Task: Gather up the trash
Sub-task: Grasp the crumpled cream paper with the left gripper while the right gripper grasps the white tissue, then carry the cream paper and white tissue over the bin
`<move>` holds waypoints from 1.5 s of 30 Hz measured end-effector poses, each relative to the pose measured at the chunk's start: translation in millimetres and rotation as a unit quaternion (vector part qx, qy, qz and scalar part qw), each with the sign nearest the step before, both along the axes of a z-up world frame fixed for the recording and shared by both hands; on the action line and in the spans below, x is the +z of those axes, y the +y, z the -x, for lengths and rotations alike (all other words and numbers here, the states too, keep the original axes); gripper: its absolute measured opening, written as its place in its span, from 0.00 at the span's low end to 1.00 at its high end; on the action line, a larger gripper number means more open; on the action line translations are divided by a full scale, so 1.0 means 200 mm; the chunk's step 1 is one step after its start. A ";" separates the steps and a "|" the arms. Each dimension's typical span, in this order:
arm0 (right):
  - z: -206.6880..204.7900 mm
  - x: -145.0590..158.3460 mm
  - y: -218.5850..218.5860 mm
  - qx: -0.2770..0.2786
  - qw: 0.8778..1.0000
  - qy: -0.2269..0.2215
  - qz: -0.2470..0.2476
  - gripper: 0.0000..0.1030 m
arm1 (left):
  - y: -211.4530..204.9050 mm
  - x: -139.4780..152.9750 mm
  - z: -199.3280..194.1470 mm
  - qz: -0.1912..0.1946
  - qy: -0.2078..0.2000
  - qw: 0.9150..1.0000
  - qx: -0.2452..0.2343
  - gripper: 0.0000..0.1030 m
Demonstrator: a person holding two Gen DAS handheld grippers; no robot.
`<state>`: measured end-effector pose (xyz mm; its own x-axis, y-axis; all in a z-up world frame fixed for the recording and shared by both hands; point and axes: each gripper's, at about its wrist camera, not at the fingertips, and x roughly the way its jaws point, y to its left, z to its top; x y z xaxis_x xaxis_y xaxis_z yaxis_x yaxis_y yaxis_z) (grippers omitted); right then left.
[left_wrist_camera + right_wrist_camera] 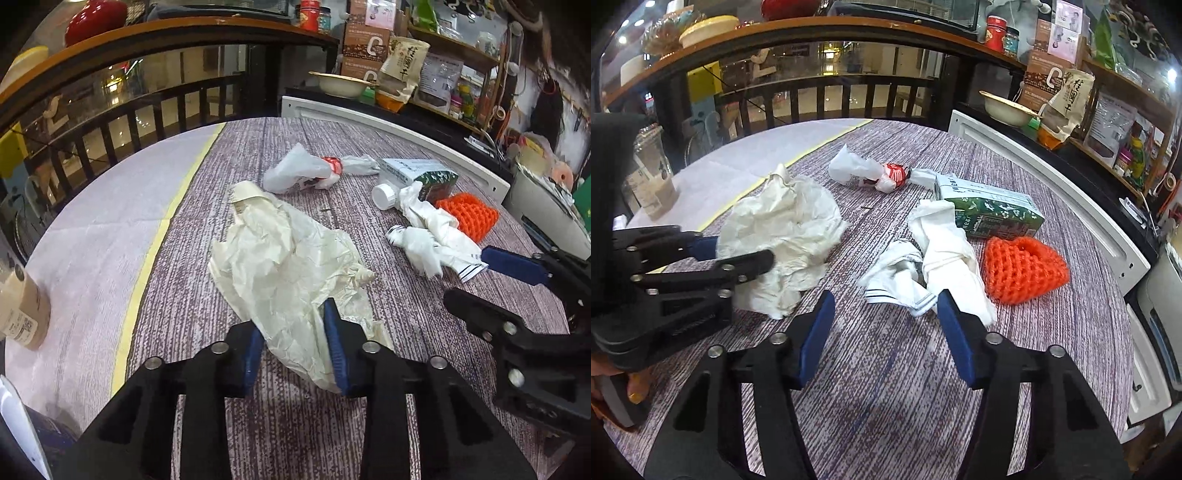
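- Left tool (295, 350): blue pads pinched onto the near edge of the crumpled cream paper (284, 266), which bunches up between them. The rest of that sheet lies on the worktop (184, 295), just right of the yellow stripe (147, 258).
- Right tool (886, 332): pads apart, nothing between them; the right pad tip is at the near edge of the crumpled white wrapper (938, 258), contact unclear. From the left wrist view only one blue pad shows, at that wrapper's striped end.
- Orange foam net (1023, 273): on the worktop just right of the white wrapper, near side of the green carton.
- Green-and-white carton (993, 214): on its side behind the wrapper, white cap end showing in the left view.
- White and red plastic wrapper (875, 171): farther back, mid-worktop, apart from the rest.
- Clear cup (652, 177): at the far left, on the pale part of the worktop.
- Beyond the worktop: dark railing (147, 107).
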<state>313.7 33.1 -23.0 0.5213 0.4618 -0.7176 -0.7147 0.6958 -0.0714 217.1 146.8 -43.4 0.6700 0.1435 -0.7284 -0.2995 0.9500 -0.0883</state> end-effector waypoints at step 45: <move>0.32 0.19 -0.80 -0.098 0.986 0.017 -0.136 0.03 | -0.49 0.25 0.32 0.011 -0.107 0.991 -0.078 0.26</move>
<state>250.2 -126.2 15.9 0.5976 0.5329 -0.5991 -0.5642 0.8104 0.1580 152.8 49.5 7.4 0.8223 0.0110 -0.5689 -0.1203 0.9806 -0.1550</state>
